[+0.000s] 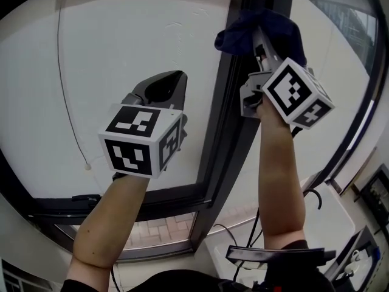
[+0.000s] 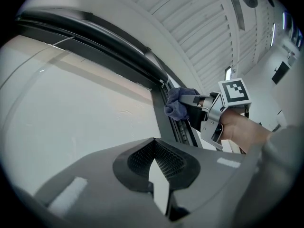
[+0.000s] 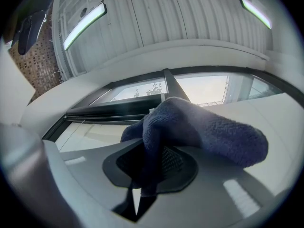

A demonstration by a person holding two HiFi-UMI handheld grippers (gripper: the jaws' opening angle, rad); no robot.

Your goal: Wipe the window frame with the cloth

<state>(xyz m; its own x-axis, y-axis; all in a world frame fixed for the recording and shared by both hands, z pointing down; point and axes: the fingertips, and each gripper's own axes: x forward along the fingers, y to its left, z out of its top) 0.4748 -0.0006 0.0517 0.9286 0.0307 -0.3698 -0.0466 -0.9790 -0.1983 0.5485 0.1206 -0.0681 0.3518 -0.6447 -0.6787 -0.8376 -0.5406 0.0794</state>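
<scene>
Hanging over the tips of the right gripper (image 1: 260,40), the dark blue fuzzy cloth (image 1: 258,30) is bunched into a soft lump high up on the window. In the right gripper view the two jaws are squeezed tight on a fold of the cloth (image 3: 199,132), and the rest of it flops over to the right side. The cloth sits against the dark upright bar of the window frame (image 1: 234,108), near the top of it. The left gripper view shows the same thing from the side: the blue lump (image 2: 176,103) is up against the dark bar (image 2: 164,106).

The right forearm (image 1: 279,181) is bare and stretched almost straight up, with the hand wrapped round the gripper handle just under the black and white marker cube.

The left gripper (image 1: 165,85) is lower and off to the left, in front of the pale window glass (image 1: 121,35). Its jaws are pressed together at the tips with nothing between them (only a thin slit of light shows lower down). It is well apart from the cloth. The left forearm (image 1: 106,218) is bare too, raised and tilted a little to the right.

A thin hanging cord (image 1: 62,90) runs down the glass on the left.
</scene>
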